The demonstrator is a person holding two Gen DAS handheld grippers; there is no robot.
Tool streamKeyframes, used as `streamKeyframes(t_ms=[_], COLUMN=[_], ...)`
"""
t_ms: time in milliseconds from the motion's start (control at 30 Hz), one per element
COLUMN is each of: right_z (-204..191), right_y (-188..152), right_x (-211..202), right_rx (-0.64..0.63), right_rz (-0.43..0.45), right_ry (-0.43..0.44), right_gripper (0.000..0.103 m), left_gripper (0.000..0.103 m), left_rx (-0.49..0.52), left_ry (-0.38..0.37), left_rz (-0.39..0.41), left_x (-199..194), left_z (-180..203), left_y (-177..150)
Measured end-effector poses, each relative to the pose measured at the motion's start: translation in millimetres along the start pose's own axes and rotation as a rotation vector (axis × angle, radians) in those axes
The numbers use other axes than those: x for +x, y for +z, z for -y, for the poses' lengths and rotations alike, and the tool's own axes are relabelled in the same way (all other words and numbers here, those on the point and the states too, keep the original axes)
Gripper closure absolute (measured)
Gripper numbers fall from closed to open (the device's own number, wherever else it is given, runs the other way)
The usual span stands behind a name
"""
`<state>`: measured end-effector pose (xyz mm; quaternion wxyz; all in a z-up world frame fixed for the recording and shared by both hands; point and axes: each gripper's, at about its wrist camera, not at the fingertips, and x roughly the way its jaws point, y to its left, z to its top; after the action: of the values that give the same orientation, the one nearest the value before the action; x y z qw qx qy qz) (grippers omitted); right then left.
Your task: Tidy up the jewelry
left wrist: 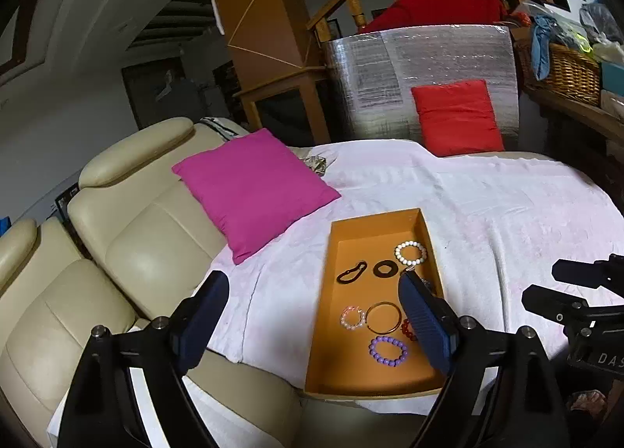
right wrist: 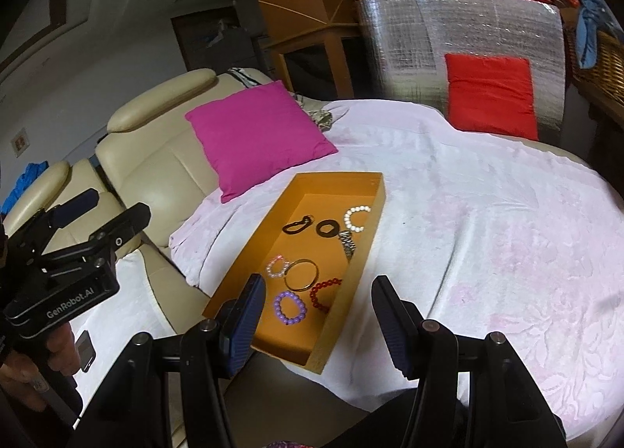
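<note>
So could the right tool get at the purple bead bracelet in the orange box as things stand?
Probably yes: the right tool is open and empty, the purple bracelet lies uncovered in the open-topped box, just ahead.

- The left gripper's near finger (left wrist: pixel 425 321) covers part of the red bead bracelet (left wrist: pixel 407 329) and most of the metal watch (left wrist: pixel 423 283) in the left wrist view.
- The right gripper (left wrist: pixel 561 288) is cut off at that view's right edge; only its finger ends show.
- The person's hand (right wrist: pixel 35 362) runs off the right wrist view's left edge.
- The wicker basket (right wrist: pixel 602 58) is clipped at the right edge.
- A small dark item (right wrist: pixel 85 350) on the sofa is too blurred to name.
</note>
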<state>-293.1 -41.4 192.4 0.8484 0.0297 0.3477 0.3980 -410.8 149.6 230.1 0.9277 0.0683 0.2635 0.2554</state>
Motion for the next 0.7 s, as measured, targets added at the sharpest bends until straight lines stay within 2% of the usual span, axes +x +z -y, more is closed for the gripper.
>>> streamKeyframes(t_ms=[433,700], right_z=[-40,-64], right_y=[4,12], right_x=[6,10], right_rx=[-0.067,-0.091], right_rz=[-0.008,0.003], right_ry=[-0.022,-0.015], right_gripper=[0.042,0.041], left_gripper=[0.013,0.013], left_rx=[-0.103,-0.153], left_ry=[0.114,0.137], left_rz=[-0.034,-0.039], left_x=[-1,2], left_z=[-51,-74], left_y=[-17,-27])
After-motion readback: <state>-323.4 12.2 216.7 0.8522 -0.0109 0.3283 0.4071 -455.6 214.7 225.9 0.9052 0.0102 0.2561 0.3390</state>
